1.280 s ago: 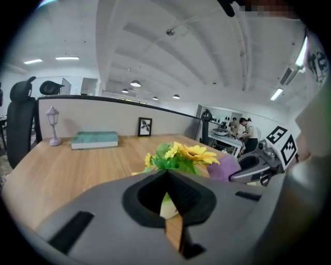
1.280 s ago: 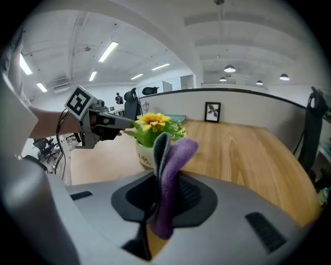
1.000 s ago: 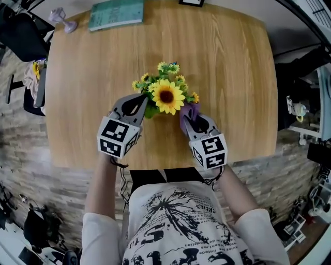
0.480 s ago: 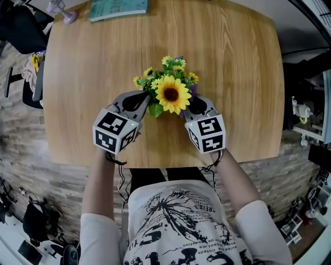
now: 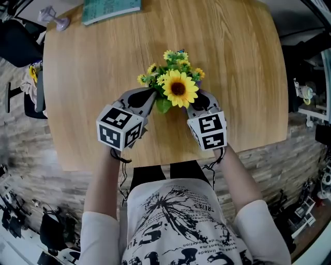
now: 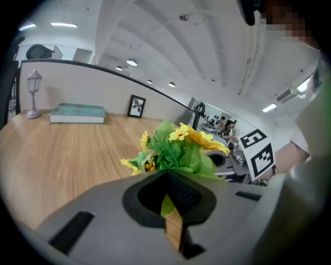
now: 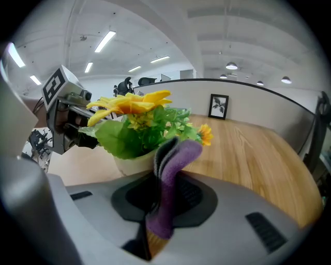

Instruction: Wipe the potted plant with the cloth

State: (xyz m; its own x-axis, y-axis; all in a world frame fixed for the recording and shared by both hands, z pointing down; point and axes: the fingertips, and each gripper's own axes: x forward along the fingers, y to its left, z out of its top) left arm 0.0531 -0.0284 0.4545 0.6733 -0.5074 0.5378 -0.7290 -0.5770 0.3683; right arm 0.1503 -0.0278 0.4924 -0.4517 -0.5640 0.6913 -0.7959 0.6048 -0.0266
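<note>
A potted plant (image 5: 177, 85) with a big sunflower, small yellow blooms and green leaves stands mid-table in a white pot (image 7: 130, 162). My left gripper (image 5: 151, 97) sits at its left side. Its jaws are shut with a sliver of green leaf (image 6: 166, 205) between the pads. My right gripper (image 5: 198, 99) is close against the plant's right side, shut on a folded purple cloth (image 7: 178, 152). The cloth sticks up past the fingertips, right beside the pot and the lower leaves. In the head view the sunflower hides the cloth.
A teal book (image 5: 110, 9) and a small lilac lamp ornament (image 5: 51, 18) lie at the wooden table's (image 5: 93, 67) far left. A framed picture (image 7: 218, 106) stands at the far edge. A dark chair (image 5: 18, 41) is off the table's left side.
My right gripper has moved up and in toward the plant, and the purple cloth has slipped under the sunflower. The left gripper has stayed at the plant's left side, turning slightly.
</note>
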